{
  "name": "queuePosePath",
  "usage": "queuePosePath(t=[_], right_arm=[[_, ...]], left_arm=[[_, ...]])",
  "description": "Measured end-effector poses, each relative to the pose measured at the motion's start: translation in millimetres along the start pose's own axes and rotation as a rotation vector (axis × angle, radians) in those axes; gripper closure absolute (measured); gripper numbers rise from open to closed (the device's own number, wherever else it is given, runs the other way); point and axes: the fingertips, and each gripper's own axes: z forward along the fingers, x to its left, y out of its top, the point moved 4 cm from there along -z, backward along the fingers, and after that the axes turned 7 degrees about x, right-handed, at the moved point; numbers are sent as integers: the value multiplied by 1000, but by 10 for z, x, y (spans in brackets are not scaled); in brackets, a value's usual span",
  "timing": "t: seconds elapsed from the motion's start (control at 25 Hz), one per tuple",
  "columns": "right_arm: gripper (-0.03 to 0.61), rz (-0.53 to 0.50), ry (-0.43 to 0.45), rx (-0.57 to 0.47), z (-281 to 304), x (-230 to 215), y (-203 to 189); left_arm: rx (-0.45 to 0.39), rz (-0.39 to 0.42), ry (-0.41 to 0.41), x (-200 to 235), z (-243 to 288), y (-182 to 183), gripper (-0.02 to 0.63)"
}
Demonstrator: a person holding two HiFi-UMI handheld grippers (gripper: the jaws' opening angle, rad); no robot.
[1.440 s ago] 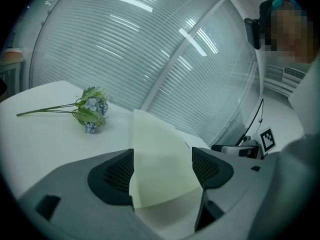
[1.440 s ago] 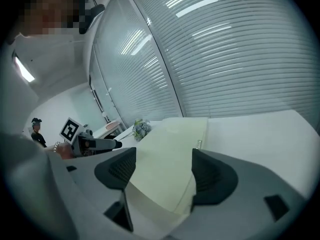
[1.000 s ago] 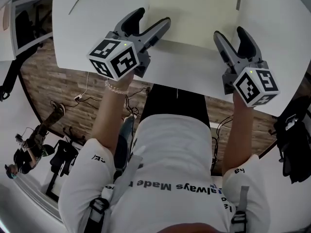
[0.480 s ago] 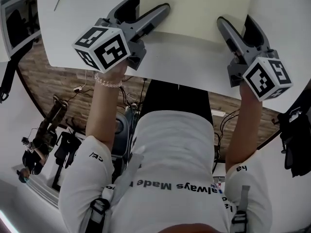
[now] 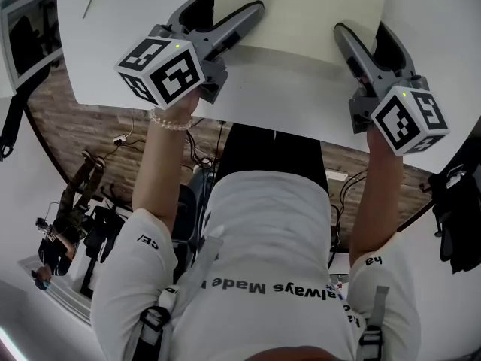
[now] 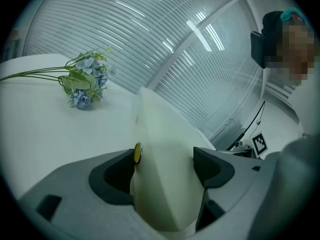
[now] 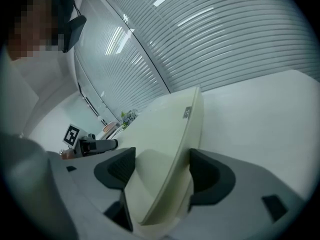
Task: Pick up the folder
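Observation:
A pale yellow-green folder [image 5: 301, 13] lies on the white table [image 5: 285, 89], its near edge facing me. My left gripper [image 5: 229, 4] is open and straddles the folder's left edge, one jaw over the cover and the other outside it. In the left gripper view the folder [image 6: 160, 149] fills the space between the pads [image 6: 205, 164]. My right gripper [image 5: 362, 30] is open and straddles the right edge the same way. In the right gripper view the folder [image 7: 165, 134] runs edge-on between the jaws, close to the right pad [image 7: 200, 171].
A small bunch of blue artificial flowers [image 6: 85, 81] with long stems lies on the table, beyond and left of the folder. The table's near edge [image 5: 248, 122] runs just in front of both grippers. Blinds cover the windows behind.
Both grippers have slid forward from the bare table onto the folder's side edges. Their jaw spread looks unchanged, and little has moved in the last half second.

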Motion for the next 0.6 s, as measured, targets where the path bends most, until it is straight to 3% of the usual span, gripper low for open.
queuePosePath(t=[0.6], right_arm=[[262,-38,5,-45,-221,87,227]], left_arm=[[-54,46,18,-258,-130,237,259]])
